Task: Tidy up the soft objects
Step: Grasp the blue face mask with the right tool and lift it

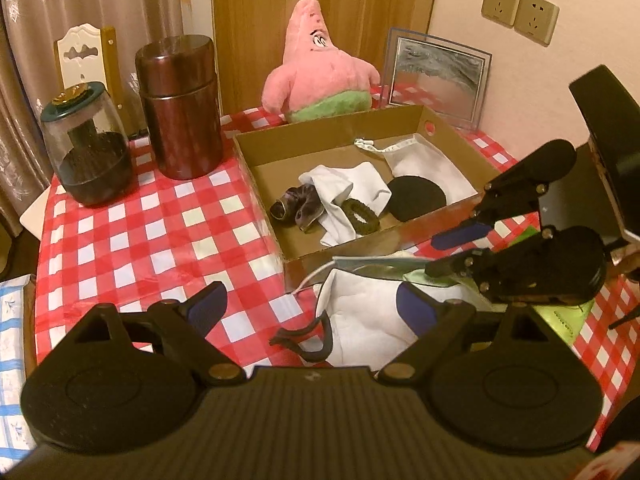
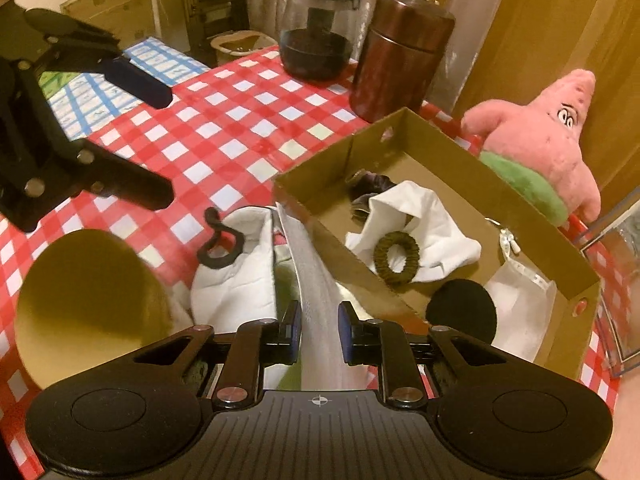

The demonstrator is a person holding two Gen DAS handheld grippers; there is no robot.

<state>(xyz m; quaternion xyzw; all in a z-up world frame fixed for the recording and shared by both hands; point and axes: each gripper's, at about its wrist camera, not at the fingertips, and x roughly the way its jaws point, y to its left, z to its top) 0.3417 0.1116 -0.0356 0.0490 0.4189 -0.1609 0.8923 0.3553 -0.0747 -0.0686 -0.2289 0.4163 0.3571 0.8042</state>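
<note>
1. The right tongs are nearly closed, their blue pads pinching a pale, ribbed strip of fabric that runs forward between them toward the near wall of the box.
2. The left tongs stand wide apart and hold nothing; they hover over a white quilted cloth pouch with a dark cord loop, which lies on the counter covered in red-and-white check, just in front of the box.
3. The shallow brown cardboard box holds a crumpled white cloth, a dark olive hair scrunchie, a dark purple scrunchie, a flat black round pad and a white drawstring bag.
4. A pink star-shaped plush toy with green shorts sits behind the box.
5. A dark brown cylindrical canister and a glass jar with a teal lid stand left of the box.
</note>
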